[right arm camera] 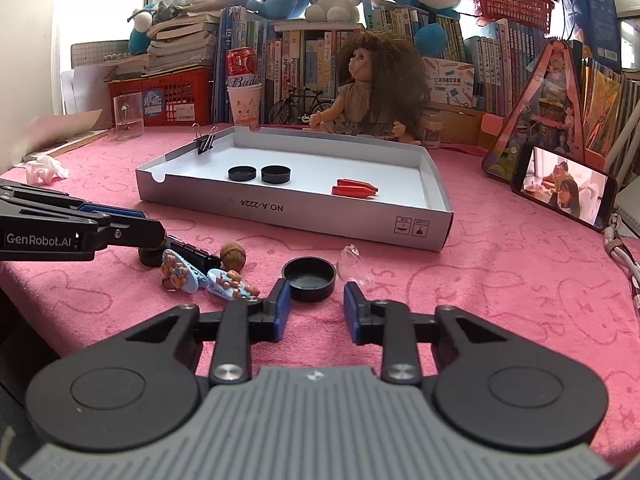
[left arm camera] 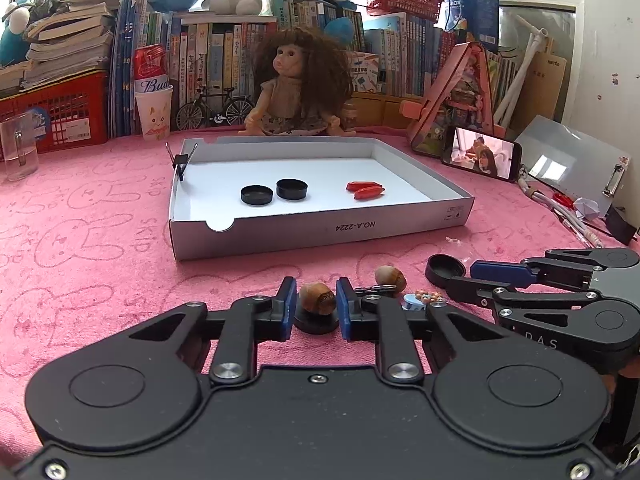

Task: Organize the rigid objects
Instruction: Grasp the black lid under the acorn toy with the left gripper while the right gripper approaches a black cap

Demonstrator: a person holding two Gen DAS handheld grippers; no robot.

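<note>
A white cardboard tray (left arm camera: 320, 228) (right arm camera: 304, 220) on the pink cloth holds two black caps (left arm camera: 257, 195) (right arm camera: 241, 173) and two red pieces (left arm camera: 369, 192) (right arm camera: 354, 189). My left gripper (left arm camera: 316, 306) is open, its jaws around a brown acorn (left arm camera: 318, 298) that sits on a black cap (left arm camera: 316, 324). A second acorn (left arm camera: 390, 276) (right arm camera: 233, 255) lies to its right. My right gripper (right arm camera: 316, 304) is open just before another black cap (right arm camera: 309, 278) (left arm camera: 445, 268). Blue hair clips (right arm camera: 200, 276) lie between the two grippers.
A doll (left arm camera: 300, 84) sits behind the tray before a row of books. A phone (right arm camera: 564, 186) leans at the right with cables beside it. A binder clip (left arm camera: 181, 160) grips the tray's far left wall. A clear cup (left arm camera: 18, 148) and a red crate (left arm camera: 56, 112) stand at the left.
</note>
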